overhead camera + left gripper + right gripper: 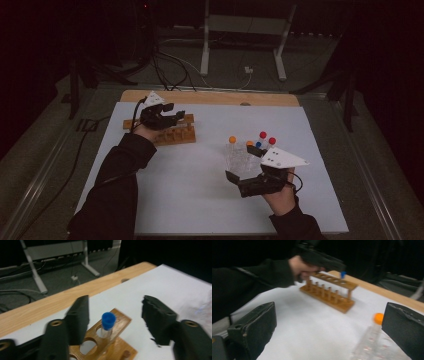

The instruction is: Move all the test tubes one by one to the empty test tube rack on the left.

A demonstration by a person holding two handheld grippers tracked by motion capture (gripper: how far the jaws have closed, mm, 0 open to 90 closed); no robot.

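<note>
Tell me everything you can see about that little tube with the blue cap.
The blue-capped tube is a small clear tube, plastic or glass by its look, closed with a round bright blue cap. It stands upright in the end hole of the wooden rack, whose top board touches it around the body. The left gripper has its black jaws on either side of the tube, apart from it, so nothing grips it.

A white sheet [190, 190] covers the wooden table [210, 97]. Beyond it, a metal stand [245, 30] and loose cables [170, 65] sit on grey floor [45, 150].
</note>
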